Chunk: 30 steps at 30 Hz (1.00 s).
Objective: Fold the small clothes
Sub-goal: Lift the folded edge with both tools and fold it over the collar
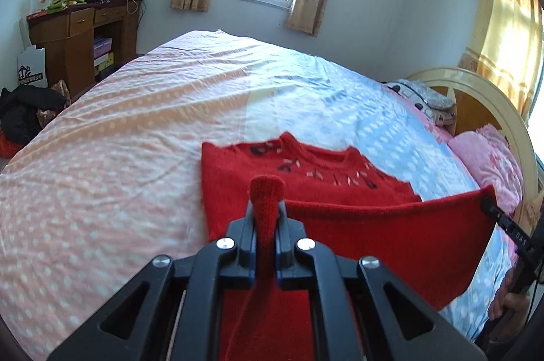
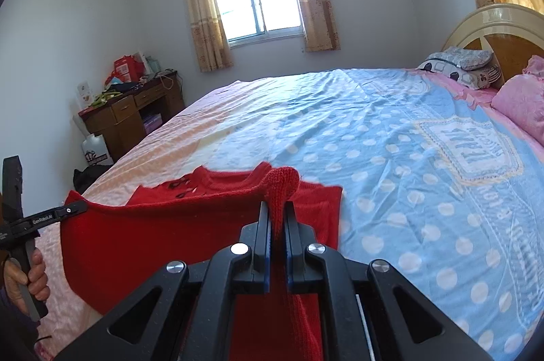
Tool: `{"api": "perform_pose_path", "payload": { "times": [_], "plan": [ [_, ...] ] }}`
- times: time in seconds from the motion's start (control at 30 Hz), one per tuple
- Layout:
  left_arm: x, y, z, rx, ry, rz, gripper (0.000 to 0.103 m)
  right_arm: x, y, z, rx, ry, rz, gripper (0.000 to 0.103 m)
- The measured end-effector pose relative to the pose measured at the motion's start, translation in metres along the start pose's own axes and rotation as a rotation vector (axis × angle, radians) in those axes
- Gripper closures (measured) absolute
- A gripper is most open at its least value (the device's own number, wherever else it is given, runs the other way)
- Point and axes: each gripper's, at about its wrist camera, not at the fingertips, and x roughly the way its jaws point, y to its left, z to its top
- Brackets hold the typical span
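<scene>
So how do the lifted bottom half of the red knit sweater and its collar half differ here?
The lifted bottom half of the red knit sweater hangs raised and taut between the left gripper and right gripper; the collar half lies flat on the polka-dot bedsheet. The collar half carries dark and pale decorations; the lifted half looks plain. Both are the same red knit.
</scene>
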Motion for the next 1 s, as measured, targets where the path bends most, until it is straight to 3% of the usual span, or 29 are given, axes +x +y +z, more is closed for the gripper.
{"api": "perform_pose_path", "payload": {
  "times": [0.37,0.73,0.87,1.0],
  "plan": [
    [0.046,0.005,0.042,-0.046,0.016,0.020,0.095,0.054,0.000,0.035,-0.037,0.000,-0.054,0.098],
    [0.106,0.015,0.078,-0.056,0.028,0.067,0.095,0.143,-0.007,0.063,-0.035,0.045,-0.123,0.098],
    [0.134,0.016,0.085,-0.044,0.040,0.094,0.095,0.182,-0.012,0.060,-0.027,0.071,-0.144,0.098],
    [0.175,0.022,0.076,-0.045,0.102,0.160,0.095,0.225,-0.020,0.044,-0.036,0.136,-0.193,0.098]
  ]
}}
